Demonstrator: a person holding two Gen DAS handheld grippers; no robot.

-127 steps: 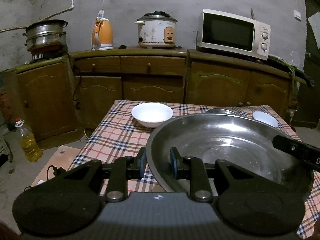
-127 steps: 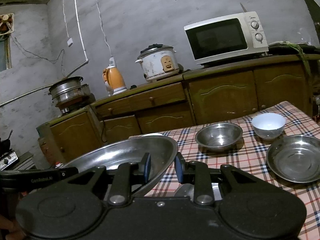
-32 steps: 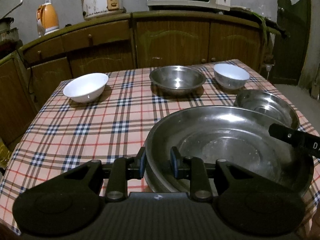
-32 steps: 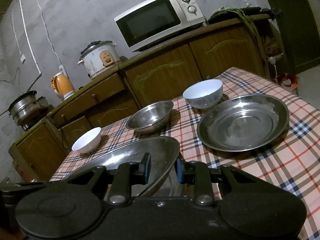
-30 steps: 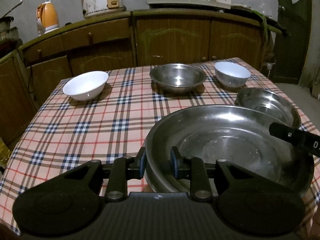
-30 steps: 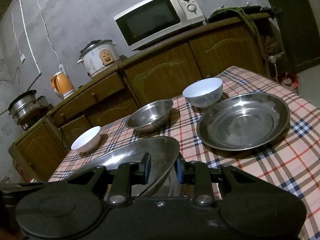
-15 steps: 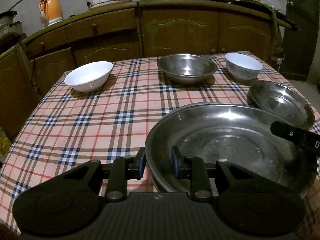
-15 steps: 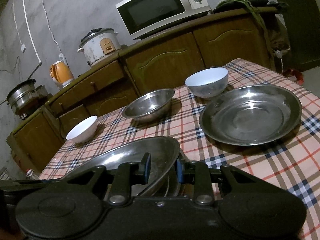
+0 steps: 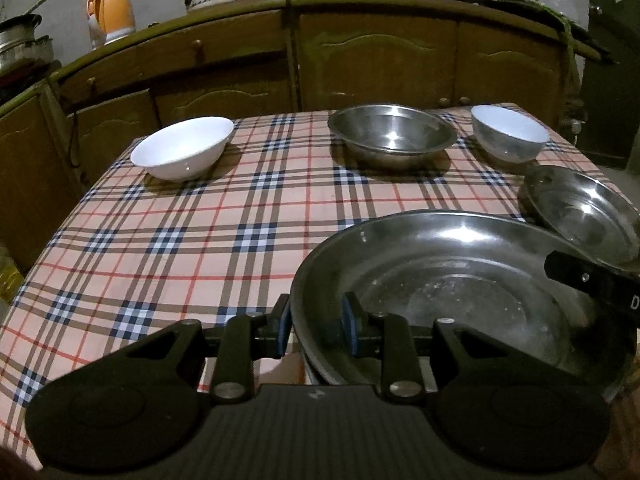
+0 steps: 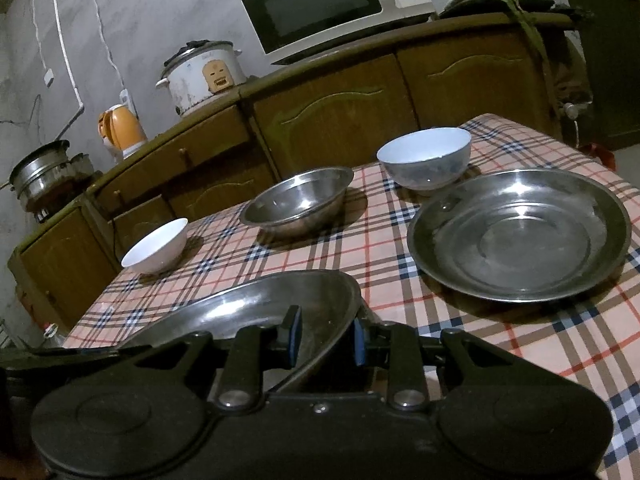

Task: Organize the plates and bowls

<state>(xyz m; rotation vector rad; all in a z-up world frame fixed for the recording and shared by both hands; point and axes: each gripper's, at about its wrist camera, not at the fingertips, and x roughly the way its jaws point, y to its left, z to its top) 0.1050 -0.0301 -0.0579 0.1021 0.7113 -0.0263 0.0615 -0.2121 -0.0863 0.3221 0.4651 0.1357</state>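
Here the table (image 9: 168, 248), covered in a pink, navy and red checked cloth, fills the middle of both views, backed by brown wooden cabinets (image 9: 400, 52) along the top. A large steel plate (image 9: 460, 292) sits at the lower right of the left wrist view and the lower centre of the right wrist view, held at opposite rims: the left gripper (image 9: 316, 328) has its jaws clamped on the near rim, and the right gripper (image 10: 326, 336) has its jaws clamped on the other edge. In the left view the right gripper's black finger crosses the plate's right rim.

A second steel plate (image 10: 520, 236) lies flat on the cloth just beyond it, at right in both views. Behind, along the far edge, stand a steel bowl (image 9: 392, 134) in the centre, a wide white bowl (image 9: 182, 148) well apart to the left, and a smaller, deeper white bowl (image 9: 508, 134) at right, close to the second plate.

Only the right wrist view shows the whole microwave (image 10: 332, 8), the rice cooker (image 10: 204, 76) and the stacked steel pots (image 10: 44, 176) at left; the left view cuts the first two off at the top. An orange kettle (image 9: 110, 14) appears in both.
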